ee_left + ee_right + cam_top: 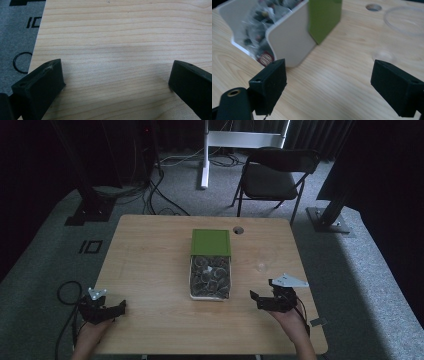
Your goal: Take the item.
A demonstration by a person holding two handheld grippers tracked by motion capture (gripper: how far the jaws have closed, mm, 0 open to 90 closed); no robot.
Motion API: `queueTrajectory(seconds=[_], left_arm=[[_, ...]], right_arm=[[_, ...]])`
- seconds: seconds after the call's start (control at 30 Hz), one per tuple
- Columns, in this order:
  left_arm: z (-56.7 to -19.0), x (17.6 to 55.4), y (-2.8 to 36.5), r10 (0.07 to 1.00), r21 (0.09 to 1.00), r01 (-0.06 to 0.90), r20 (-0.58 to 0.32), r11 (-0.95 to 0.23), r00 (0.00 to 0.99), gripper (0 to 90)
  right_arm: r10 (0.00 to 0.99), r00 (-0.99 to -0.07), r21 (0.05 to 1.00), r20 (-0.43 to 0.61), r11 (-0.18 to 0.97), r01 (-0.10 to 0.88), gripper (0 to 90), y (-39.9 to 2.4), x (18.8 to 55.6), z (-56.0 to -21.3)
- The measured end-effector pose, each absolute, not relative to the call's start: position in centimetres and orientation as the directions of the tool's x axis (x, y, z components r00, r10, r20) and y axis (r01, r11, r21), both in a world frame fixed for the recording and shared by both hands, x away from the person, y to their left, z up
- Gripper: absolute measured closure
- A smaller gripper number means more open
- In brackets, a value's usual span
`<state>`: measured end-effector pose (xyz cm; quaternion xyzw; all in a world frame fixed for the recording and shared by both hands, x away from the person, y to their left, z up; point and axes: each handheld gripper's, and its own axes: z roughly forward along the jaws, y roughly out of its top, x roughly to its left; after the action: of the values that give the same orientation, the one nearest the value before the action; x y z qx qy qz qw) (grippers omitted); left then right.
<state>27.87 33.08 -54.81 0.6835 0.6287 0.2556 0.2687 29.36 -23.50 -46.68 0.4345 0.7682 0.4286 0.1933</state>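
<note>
Two grippers sit at the near edge of the wooden table [150, 265], each held in a hand, and both are empty. The left gripper [102, 309] rests at the near left corner with its jaws spread wide over bare wood; the left gripper view shows nothing between them. The right gripper [272, 299] is at the near right, jaws also wide apart, and it points toward the white box [210, 296] at mid-table, which is near but not touched.

That box holds a heap of small clear-wrapped dark items [210, 276], too blurred to name. Its green lid [211, 242] lies flat against the box's far end. Just right of the box stands a clear glass [261, 266], faint in the high view and seen as a transparent rim [403, 20] in the right gripper view. Beyond the table stands a black folding chair [275, 175].

This looks like the very start: nothing is gripped. The likely next move is for the right gripper to reach over the box's near wall and close on one wrapped item, narrowing enough not to drag its neighbours.
</note>
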Motion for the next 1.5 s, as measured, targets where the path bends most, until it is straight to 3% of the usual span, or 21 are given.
queueTrajectory(seconds=[0.63, 1.5], left_arm=[[-54.8, 27.9, 33.1, 0.997, 0.690, 0.721, 0.011, -0.064, 0.078, 0.3], [-54.8, 27.9, 33.1, 0.997, 0.690, 0.721, 0.010, -0.063, 0.077, 0.3]], right_arm=[[0.763, -0.644, 0.846, 0.053, 0.308, 0.435, 13.5, -18.5, 31.9, -43.6], [0.686, -0.725, 0.827, 0.065, 0.369, 0.424, 13.5, -12.4, 33.9, -43.1]])
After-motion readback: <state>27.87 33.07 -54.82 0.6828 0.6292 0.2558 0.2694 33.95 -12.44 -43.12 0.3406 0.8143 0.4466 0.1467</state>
